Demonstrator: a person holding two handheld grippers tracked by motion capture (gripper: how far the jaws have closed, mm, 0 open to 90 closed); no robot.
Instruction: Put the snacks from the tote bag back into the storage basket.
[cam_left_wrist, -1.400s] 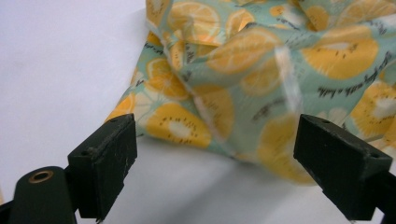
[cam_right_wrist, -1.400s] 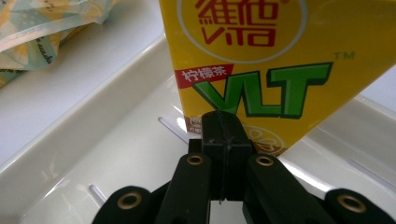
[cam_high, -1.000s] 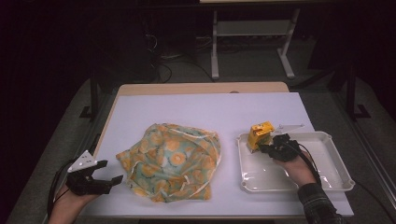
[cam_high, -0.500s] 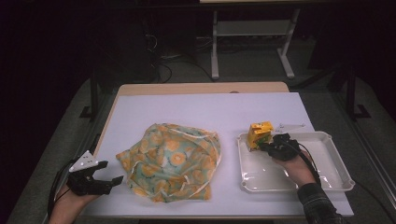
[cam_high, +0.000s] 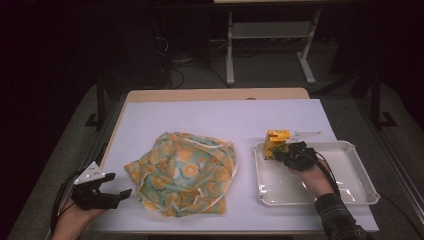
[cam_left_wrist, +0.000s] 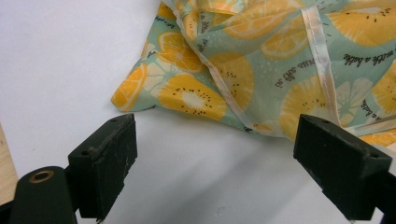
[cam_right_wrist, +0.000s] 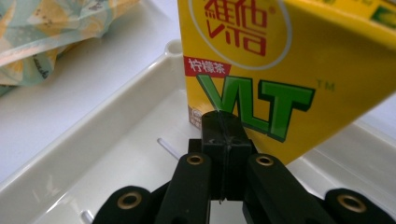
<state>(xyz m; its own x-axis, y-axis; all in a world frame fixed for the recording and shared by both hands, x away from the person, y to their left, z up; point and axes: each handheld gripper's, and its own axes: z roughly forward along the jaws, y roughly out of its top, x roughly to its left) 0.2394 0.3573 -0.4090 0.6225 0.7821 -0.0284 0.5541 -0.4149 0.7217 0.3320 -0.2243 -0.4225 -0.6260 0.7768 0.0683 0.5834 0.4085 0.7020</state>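
Observation:
A yellow lemon-tea carton (cam_high: 276, 141) (cam_right_wrist: 280, 70) stands in the far left corner of the white tray (cam_high: 361, 176) (cam_right_wrist: 93, 140). My right gripper (cam_high: 281, 156) (cam_right_wrist: 223, 125) sits in the tray with its tips against the carton's lower front. Its jaws have just eased apart a trace, but the pads still meet and nothing shows between them. A crumpled cloth bag (cam_high: 185, 170) (cam_left_wrist: 261, 60) (cam_right_wrist: 46, 32) printed with orange slices lies mid-table. My left gripper (cam_high: 120, 184) (cam_left_wrist: 215, 154) rests open at the bag's near left corner, jaws wide and holding nothing.
A white sheet (cam_high: 220, 120) covers the wooden table (cam_high: 215, 94). A small clear plastic piece (cam_high: 306, 134) lies just beyond the tray. A white metal stand (cam_high: 270, 35) is on the dark floor behind the table.

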